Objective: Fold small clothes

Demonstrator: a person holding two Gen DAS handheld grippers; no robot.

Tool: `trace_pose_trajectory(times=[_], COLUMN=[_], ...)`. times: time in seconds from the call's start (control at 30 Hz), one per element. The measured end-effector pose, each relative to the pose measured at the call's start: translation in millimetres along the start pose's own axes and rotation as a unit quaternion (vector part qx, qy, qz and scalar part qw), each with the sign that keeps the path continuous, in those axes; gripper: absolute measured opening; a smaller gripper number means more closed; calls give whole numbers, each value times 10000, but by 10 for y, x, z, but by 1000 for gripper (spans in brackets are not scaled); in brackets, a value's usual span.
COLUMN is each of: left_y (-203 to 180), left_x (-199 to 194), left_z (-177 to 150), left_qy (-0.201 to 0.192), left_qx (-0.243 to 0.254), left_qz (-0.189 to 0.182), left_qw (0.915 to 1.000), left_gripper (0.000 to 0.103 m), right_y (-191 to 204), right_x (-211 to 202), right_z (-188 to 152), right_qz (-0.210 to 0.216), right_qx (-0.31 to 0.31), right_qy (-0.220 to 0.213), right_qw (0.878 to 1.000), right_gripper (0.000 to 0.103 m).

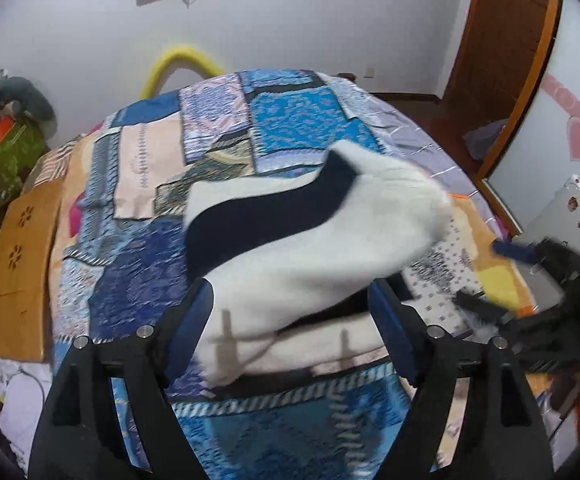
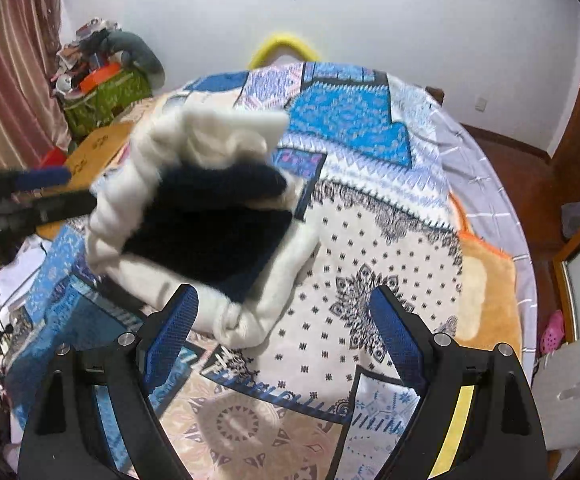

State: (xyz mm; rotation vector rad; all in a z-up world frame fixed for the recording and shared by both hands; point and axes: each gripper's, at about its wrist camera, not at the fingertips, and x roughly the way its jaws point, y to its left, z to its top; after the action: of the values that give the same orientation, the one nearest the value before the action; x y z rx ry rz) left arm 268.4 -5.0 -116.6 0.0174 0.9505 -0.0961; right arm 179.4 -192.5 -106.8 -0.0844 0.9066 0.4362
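The white-and-navy garment (image 1: 290, 248) is bunched on the bed (image 1: 138, 216), its far end lifted and motion-blurred, so its shape is hard to read. The left tool (image 1: 290, 320) stands wide open around its near edge, 2 blue pads (image 1: 188, 332) gripping nothing. The right tool (image 2: 284, 328) is also wide open, empty, with the garment (image 2: 210, 216) just beyond its left pad.
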Motion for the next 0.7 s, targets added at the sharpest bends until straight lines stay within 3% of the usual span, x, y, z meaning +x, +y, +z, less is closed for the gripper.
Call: trace_pose_trajectory(times=[0.2,0.4,0.7], left_y=[369,530,643], left_x=[106,330,741], left_z=[-236,-473,-665], left_qy=[263,564,944], left_qx=[-335,-361,-334], left_qz=[80,146,321], left_qw=[9991,9977,9945], left_gripper=[80,80,80], right_y=[77,128,113], right_x=[-166,-91,437], right_z=[253,528,690], right_qz=[111,319,657], right_qx=[0,234,825], right_qy=[-314,-332,278], right_qw=[9994,9987,9940], right_gripper=[86,86,86])
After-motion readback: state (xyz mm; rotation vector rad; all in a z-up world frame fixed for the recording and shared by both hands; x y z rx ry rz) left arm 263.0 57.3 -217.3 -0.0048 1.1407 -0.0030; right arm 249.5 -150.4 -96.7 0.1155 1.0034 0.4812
